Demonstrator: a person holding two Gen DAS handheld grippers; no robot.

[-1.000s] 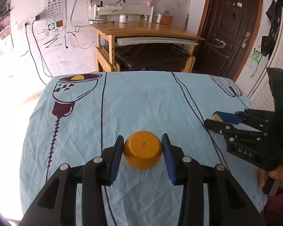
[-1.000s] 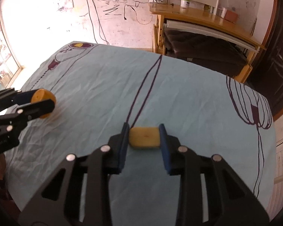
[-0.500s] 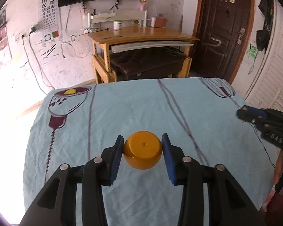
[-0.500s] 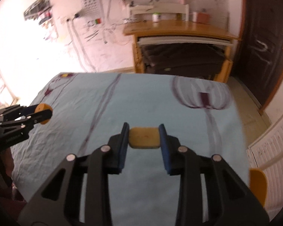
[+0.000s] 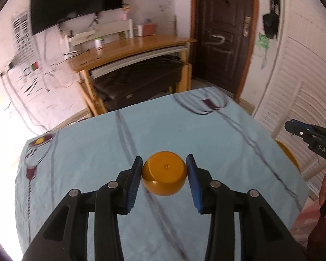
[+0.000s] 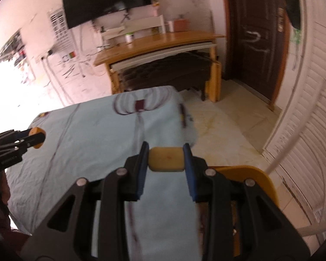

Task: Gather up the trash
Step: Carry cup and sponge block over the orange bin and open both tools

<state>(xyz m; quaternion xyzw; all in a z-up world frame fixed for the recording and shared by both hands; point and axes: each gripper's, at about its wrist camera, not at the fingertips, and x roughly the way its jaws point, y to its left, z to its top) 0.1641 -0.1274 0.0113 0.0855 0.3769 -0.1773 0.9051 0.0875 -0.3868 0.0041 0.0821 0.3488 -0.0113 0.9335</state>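
Left gripper: its two blue-padded fingers pinch an orange cap from both sides; the cap is held above the surface, clear of the cloth. In the right wrist view the same gripper shows at the far left edge with the cap in its tips.
Surface: covered by a light blue wrinkled cloth printed with dark lines and wine-glass figures; no loose item shows on the cloth in either view.
Right gripper: its two fingers press on the ends of a yellow block, rounded and rectangular, held over the right edge of the surface.
Orange bin: its curved rim sits just beside the surface's right edge, below and to the right of the block; the right gripper's body hides most of it, so its inside cannot be judged.
Background: a wooden desk with a dark padded bench tucked under it, a dark screen on the wall above, a brown door further right, and white louvred panels at the far right.
In the way: nothing lies between either gripper and the bin except the surface's edge.
Counts: two grippers, two held pieces, one bin.
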